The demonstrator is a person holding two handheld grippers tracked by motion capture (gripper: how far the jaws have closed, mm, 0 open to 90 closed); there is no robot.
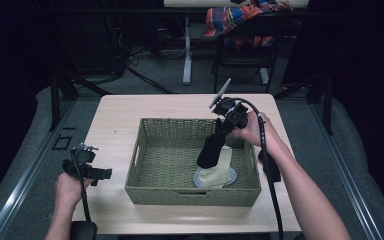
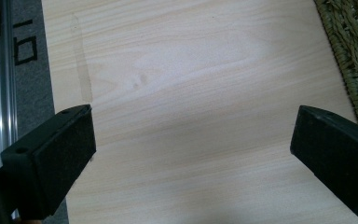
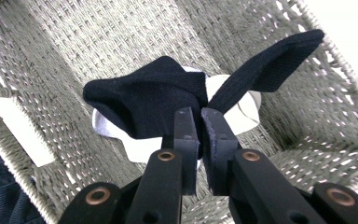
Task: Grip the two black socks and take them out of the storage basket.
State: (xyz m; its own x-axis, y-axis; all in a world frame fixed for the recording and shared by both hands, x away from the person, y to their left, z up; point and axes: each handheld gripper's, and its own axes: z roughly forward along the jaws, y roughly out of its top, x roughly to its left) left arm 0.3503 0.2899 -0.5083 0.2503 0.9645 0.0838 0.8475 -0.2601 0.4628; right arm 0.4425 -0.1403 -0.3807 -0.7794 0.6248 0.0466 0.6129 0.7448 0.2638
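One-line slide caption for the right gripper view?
Right gripper pinching a black fabric sock above pale socks inside the green woven basket.

Dark lab: floor rails (image 1: 20,187), cables (image 1: 145,52).

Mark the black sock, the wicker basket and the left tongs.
black sock (image 3: 144,105), right gripper view, its broad folded body.
wicker basket (image 1: 192,196), high view, its near wall.
left tongs (image 1: 102,174), high view, between the tips.
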